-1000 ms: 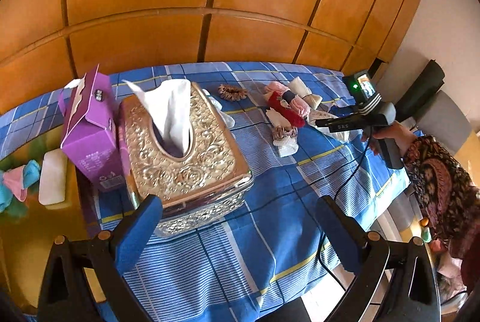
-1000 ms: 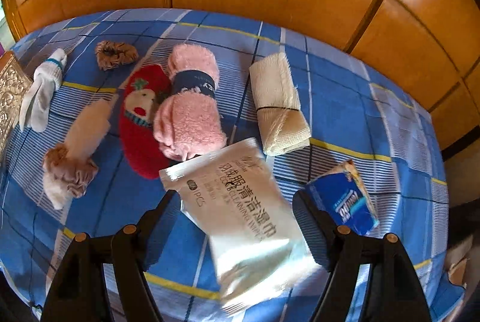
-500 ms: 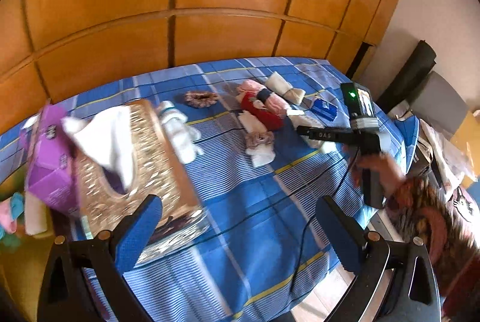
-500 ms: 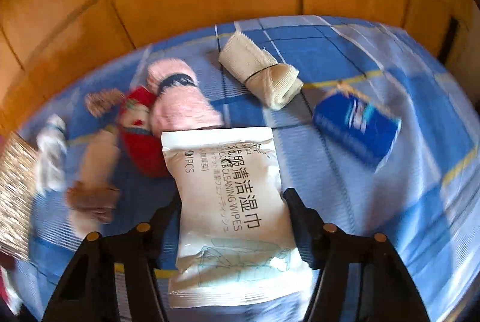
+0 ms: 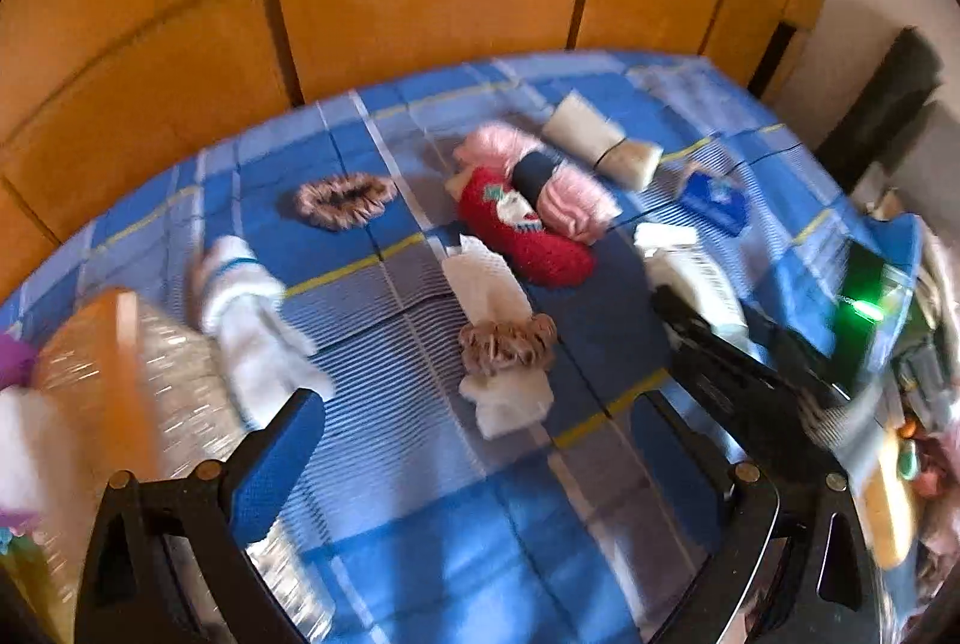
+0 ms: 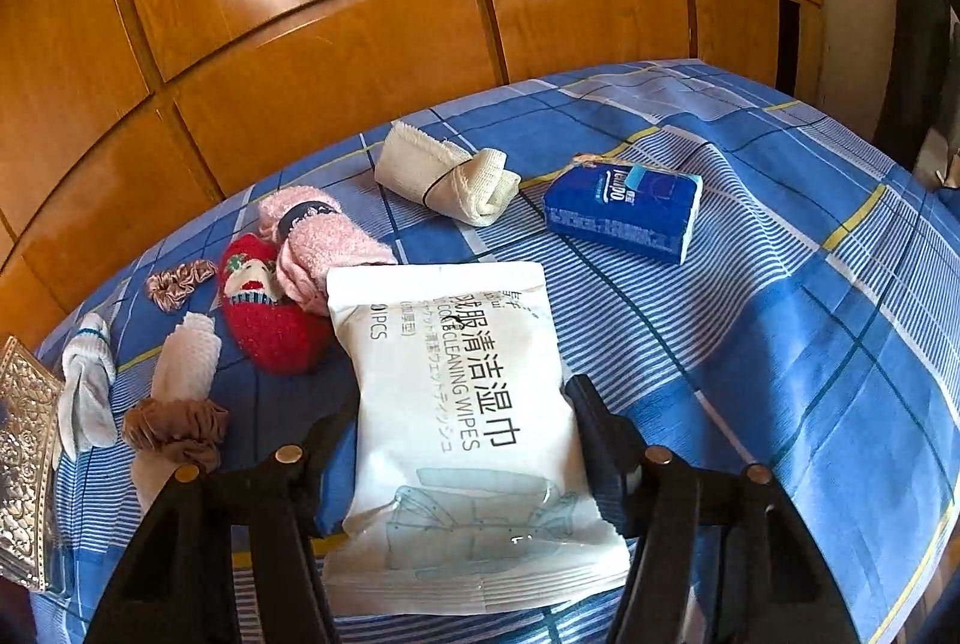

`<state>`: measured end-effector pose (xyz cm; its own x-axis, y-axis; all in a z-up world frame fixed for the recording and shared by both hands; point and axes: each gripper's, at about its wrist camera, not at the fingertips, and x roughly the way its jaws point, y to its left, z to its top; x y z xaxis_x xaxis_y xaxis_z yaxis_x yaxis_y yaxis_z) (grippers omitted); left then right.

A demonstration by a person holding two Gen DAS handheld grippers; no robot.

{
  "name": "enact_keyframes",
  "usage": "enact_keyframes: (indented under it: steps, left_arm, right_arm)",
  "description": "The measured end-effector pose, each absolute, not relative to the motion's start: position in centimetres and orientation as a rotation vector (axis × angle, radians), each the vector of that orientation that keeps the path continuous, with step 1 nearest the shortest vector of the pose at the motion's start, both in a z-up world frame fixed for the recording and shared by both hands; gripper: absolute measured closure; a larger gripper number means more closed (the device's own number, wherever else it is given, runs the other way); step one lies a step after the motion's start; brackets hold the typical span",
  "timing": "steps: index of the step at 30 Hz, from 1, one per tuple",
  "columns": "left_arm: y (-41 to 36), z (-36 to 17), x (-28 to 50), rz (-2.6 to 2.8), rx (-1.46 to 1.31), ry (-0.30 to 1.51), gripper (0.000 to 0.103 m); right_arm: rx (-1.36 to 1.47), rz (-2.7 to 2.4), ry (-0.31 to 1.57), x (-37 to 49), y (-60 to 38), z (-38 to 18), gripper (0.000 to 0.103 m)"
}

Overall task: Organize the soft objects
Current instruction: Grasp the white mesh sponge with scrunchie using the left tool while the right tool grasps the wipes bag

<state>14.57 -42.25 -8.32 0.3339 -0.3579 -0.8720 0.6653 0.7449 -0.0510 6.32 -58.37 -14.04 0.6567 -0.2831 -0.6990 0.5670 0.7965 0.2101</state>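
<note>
My right gripper (image 6: 462, 407) is shut on a white wet-wipes pack (image 6: 456, 338), its pads pressing both long edges just above the blue checked cloth (image 6: 780, 344). Beyond the pack lie a pink sock roll (image 6: 318, 236), a red sock (image 6: 270, 320), a cream rolled towel (image 6: 450, 170) and a blue tissue pack (image 6: 624, 209). My left gripper (image 5: 480, 464) hangs open over the cloth with nothing between its fingers. Just ahead of it lies a white sock ringed by a brown scrunchie (image 5: 507, 344). The pack (image 5: 696, 278) and the right gripper's black body show at that view's right.
A silver embossed tissue box (image 6: 24, 464) stands at the left, next to a white striped sock (image 5: 246, 308). A loose scrunchie (image 5: 345, 200) lies further back. A wooden panelled wall (image 6: 360, 14) rises right behind the table. The table's right edge drops off by a dark chair (image 6: 918, 56).
The right gripper rolled and closed onto the wipes pack, which now sits straight between its fingers. The left gripper swept right, away from the tissue box, toward the socks.
</note>
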Motion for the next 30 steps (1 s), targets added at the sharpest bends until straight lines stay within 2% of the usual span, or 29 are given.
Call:
enact_keyframes:
  steps: [2,3,4,5,9,11,14,16,25,30]
  left_arm:
    - [-44.0,-10.3,15.6,-0.661,0.384,1.054,0.004]
    - [-44.6,-11.1,16.0,-0.648,0.4,1.065,0.009]
    - [-45.0,-11.7,16.3,-0.639,0.409,1.071,0.018]
    - [-45.5,-12.4,16.6,-0.641,0.413,1.079,0.021]
    - [-46.6,-14.1,17.1,-0.644,0.436,1.073,0.026]
    - [-46.9,-14.6,16.9,-0.665,0.459,1.043,0.041]
    - [-47.0,-15.2,16.5,-0.689,0.5,1.016,0.056]
    - [-46.4,-15.1,16.6,-0.698,0.47,1.021,0.061]
    - [-41.9,-11.9,14.6,-0.763,0.297,1.007,0.064]
    - [-38.7,-8.1,11.1,-0.905,0.238,0.908,0.064]
  right_arm:
    - [0.439,-0.5,0.694,6.4,-58.4,-13.9,0.039]
    - [0.443,-0.499,0.687,6.2,-58.4,-14.0,0.039]
    - [0.449,-0.498,0.68,6.1,-58.4,-14.0,0.039]
    - [0.454,-0.497,0.676,6.2,-58.6,-14.1,0.039]
    - [0.467,-0.492,0.664,6.0,-58.7,-14.1,0.039]
    - [0.466,-0.495,0.661,6.0,-58.7,-14.2,0.039]
    - [0.467,-0.496,0.658,6.0,-58.8,-14.2,0.039]
    - [0.465,-0.498,0.656,6.1,-58.7,-14.3,0.039]
    - [0.442,-0.516,0.662,6.2,-58.4,-14.2,0.039]
    - [0.428,-0.527,0.671,6.4,-58.3,-14.2,0.039]
